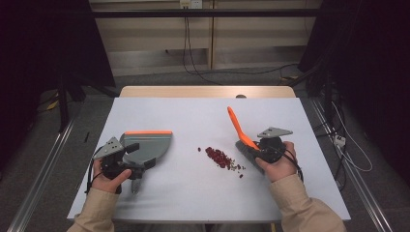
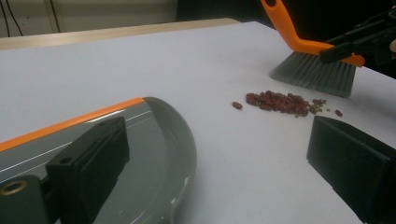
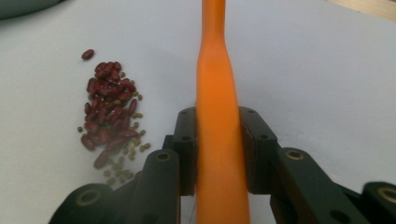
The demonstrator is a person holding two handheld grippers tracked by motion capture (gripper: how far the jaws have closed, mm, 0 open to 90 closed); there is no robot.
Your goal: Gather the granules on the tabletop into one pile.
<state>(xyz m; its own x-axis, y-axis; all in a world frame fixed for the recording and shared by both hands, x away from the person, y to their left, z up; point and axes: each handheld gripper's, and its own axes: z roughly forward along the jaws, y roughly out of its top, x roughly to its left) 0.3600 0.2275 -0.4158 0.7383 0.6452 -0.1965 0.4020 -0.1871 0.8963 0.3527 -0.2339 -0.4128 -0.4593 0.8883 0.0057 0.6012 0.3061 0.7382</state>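
A grey dustpan (image 1: 150,145) with an orange lip lies flat on the white table at the left. My left gripper (image 1: 129,155) sits over its rear part. In the left gripper view, the left gripper (image 2: 217,140) has its jaws wide apart, one over the dustpan (image 2: 154,140) and the other over bare table. A small pile of red beans (image 1: 220,158) with a few small green ones lies mid-table. Just right of it, my right gripper (image 1: 255,151) is shut on the orange handle of a brush (image 1: 237,126). The brush's grey bristles (image 2: 313,72) rest on the table beside the beans (image 2: 280,101).
The white table top (image 1: 193,116) lies on a wooden table whose far edge (image 1: 208,92) shows behind it. Cables run over the floor at the back and right. Dark curtains stand on both sides.
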